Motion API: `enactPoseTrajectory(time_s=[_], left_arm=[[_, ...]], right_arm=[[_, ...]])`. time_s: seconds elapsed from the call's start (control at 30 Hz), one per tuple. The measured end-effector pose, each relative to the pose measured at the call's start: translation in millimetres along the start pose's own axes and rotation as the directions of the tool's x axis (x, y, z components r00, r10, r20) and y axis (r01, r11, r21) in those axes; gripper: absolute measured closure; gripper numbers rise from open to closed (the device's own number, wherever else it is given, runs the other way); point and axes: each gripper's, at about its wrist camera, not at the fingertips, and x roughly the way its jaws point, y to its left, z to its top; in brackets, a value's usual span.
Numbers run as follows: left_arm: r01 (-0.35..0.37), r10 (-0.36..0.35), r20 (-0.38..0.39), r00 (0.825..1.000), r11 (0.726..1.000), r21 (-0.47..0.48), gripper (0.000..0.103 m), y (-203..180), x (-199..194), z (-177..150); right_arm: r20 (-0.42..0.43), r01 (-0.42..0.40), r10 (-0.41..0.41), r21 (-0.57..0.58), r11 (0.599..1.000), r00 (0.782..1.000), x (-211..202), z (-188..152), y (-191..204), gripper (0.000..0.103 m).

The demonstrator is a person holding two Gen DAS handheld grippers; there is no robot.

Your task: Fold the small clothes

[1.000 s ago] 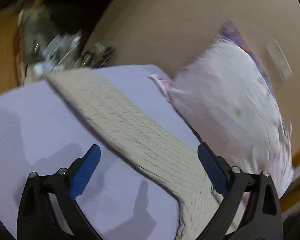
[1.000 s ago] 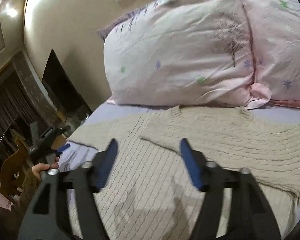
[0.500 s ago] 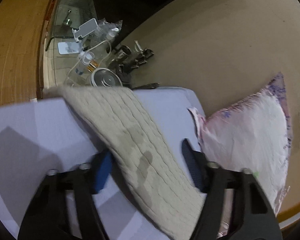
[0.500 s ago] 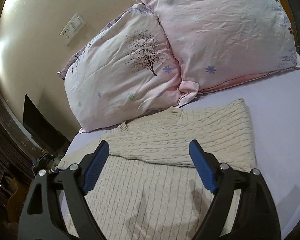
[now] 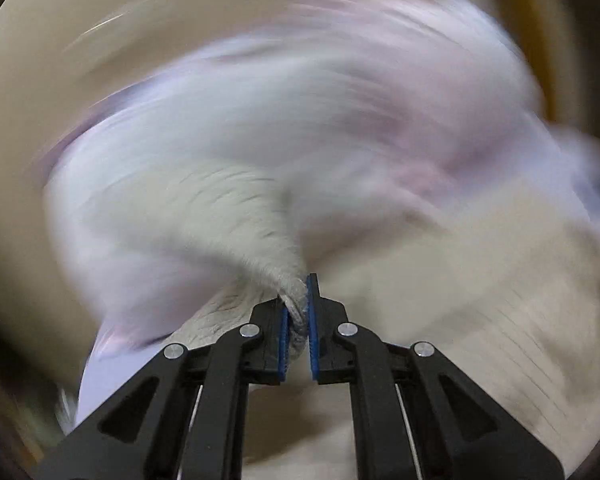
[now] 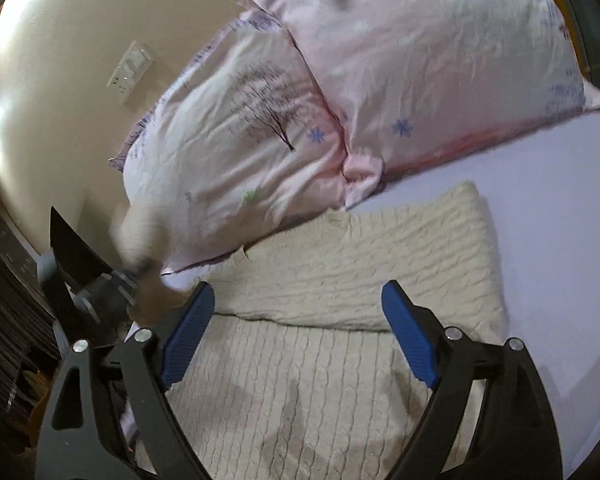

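Note:
A cream cable-knit sweater (image 6: pixel 340 280) lies on the lilac bed sheet (image 6: pixel 560 220), with its right sleeve folded across the chest. My left gripper (image 5: pixel 298 312) is shut on the sweater's left sleeve (image 5: pixel 236 216) and holds it lifted; that view is heavily blurred. The left gripper also shows in the right wrist view (image 6: pixel 112 288), at the sweater's left edge with the raised sleeve (image 6: pixel 140 236) above it. My right gripper (image 6: pixel 296 336) is open and empty, hovering over the sweater's body.
Two pink floral pillows (image 6: pixel 420 60) lean against the beige wall (image 6: pixel 60 60) behind the sweater. A wall switch plate (image 6: pixel 130 68) sits above them. Dark furniture (image 6: pixel 16 320) stands off the bed's left side.
My left gripper has closed on the left sleeve and swung it up fast toward the pillows. My right gripper has stayed open over the sweater, shifting slightly.

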Motion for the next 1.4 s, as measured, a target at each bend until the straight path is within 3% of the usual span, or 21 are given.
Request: enactPoseTrajectory(time_s=[0.1, 0.17, 0.23, 0.3, 0.37, 0.47, 0.57, 0.6, 0.63, 0.73, 0.8, 0.87, 0.93, 0.97, 1.07, 1.13, 1.17, 1.2, 1.27, 1.33, 1.4], left_arm=[[0.088, -0.082, -0.035, 0.996, 0.971, 0.222, 0.093, -83, 1, -14], [0.104, -0.096, -0.047, 0.994, 0.975, 0.197, 0.089, -82, -7, -23], [0.113, -0.111, -0.048, 0.993, 0.992, 0.06, 0.074, -49, -26, -32], [0.115, -0.119, -0.047, 0.992, 0.99, -0.08, 0.047, -11, -46, -44], [0.117, -0.132, -0.063, 0.989, 0.973, -0.201, 0.044, 25, -59, -61], [0.099, -0.163, -0.129, 0.978, 0.91, -0.402, 0.036, 70, -79, -107], [0.075, -0.183, -0.16, 0.97, 0.85, -0.521, 0.035, 97, -89, -142], [0.075, -0.195, -0.155, 0.968, 0.822, -0.565, 0.032, 104, -94, -152], [0.081, -0.206, -0.147, 0.967, 0.802, -0.591, 0.031, 106, -99, -161], [0.144, -0.28, -0.09, 0.956, 0.714, -0.686, 0.028, 114, -109, -183], [0.193, -0.341, -0.053, 0.939, 0.645, -0.739, 0.027, 117, -111, -197], [0.211, -0.381, -0.046, 0.924, 0.605, -0.768, 0.027, 110, -109, -206], [0.213, -0.4, -0.055, 0.915, 0.594, -0.776, 0.027, 106, -107, -210], [0.216, -0.408, -0.055, 0.911, 0.59, -0.778, 0.027, 103, -107, -212], [0.253, -0.428, -0.016, 0.904, 0.564, -0.786, 0.028, 99, -116, -217], [0.294, -0.457, 0.025, 0.889, 0.529, -0.796, 0.029, 95, -121, -221], [0.307, -0.464, 0.037, 0.885, 0.522, -0.796, 0.036, 93, -124, -222], [0.334, -0.492, 0.056, 0.869, 0.499, -0.799, 0.045, 87, -128, -225], [0.369, -0.522, 0.089, 0.849, 0.462, -0.806, 0.051, 83, -133, -232], [0.403, -0.546, 0.131, 0.827, 0.414, -0.817, 0.059, 77, -140, -242], [0.427, -0.559, 0.173, 0.811, 0.363, -0.828, 0.064, 73, -147, -252]], right_arm=[[-0.035, 0.01, -0.008, 0.064, 0.998, 0.999, 4, -2, -16, 0.018], [-0.051, 0.022, -0.018, 0.097, 0.995, 0.999, 3, -2, -27, 0.02], [-0.068, 0.055, -0.047, 0.119, 0.991, 0.997, 3, -1, -38, 0.034], [-0.089, 0.091, -0.079, 0.141, 0.986, 0.993, 5, -1, -46, 0.045], [-0.104, 0.098, -0.081, 0.166, 0.981, 0.991, 10, -2, -53, 0.05], [-0.14, 0.128, -0.103, 0.181, 0.975, 0.985, 26, 0, -58, 0.054], [-0.174, 0.163, -0.132, 0.177, 0.971, 0.976, 51, 8, -61, 0.06], [-0.176, 0.172, -0.141, 0.173, 0.97, 0.974, 57, 10, -62, 0.089], [-0.173, 0.169, -0.14, 0.166, 0.972, 0.975, 61, 12, -63, 0.094], [-0.072, 0.178, -0.168, 0.162, 0.971, 0.983, 47, 19, -59, 0.094], [-0.023, 0.242, -0.242, 0.159, 0.957, 0.97, 32, 22, -61, 0.093], [-0.052, 0.264, -0.259, 0.165, 0.95, 0.965, 27, 20, -65, 0.082], [-0.088, 0.293, -0.282, 0.158, 0.943, 0.955, 14, 11, -68, 0.054], [-0.082, 0.306, -0.297, 0.146, 0.941, 0.951, 3, 6, -70, 0.047], [-0.072, 0.36, -0.354, 0.105, 0.927, 0.932, -33, -18, -77, 0.043], [-0.141, 0.344, -0.328, 0.115, 0.932, 0.934, -49, -39, -91, 0.054], [-0.168, 0.325, -0.302, 0.128, 0.937, 0.938, -53, -47, -97, 0.06], [-0.209, 0.283, -0.249, 0.15, 0.947, 0.946, -57, -60, -101, 0.065], [-0.226, 0.19, -0.15, 0.165, 0.968, 0.963, -70, -80, -98, 0.075], [-0.254, 0.048, 0.004, 0.197, 0.979, 0.967, -86, -104, -93, 0.076], [-0.275, -0.05, 0.107, 0.205, 0.977, 0.955, -101, -129, -88, 0.076]])
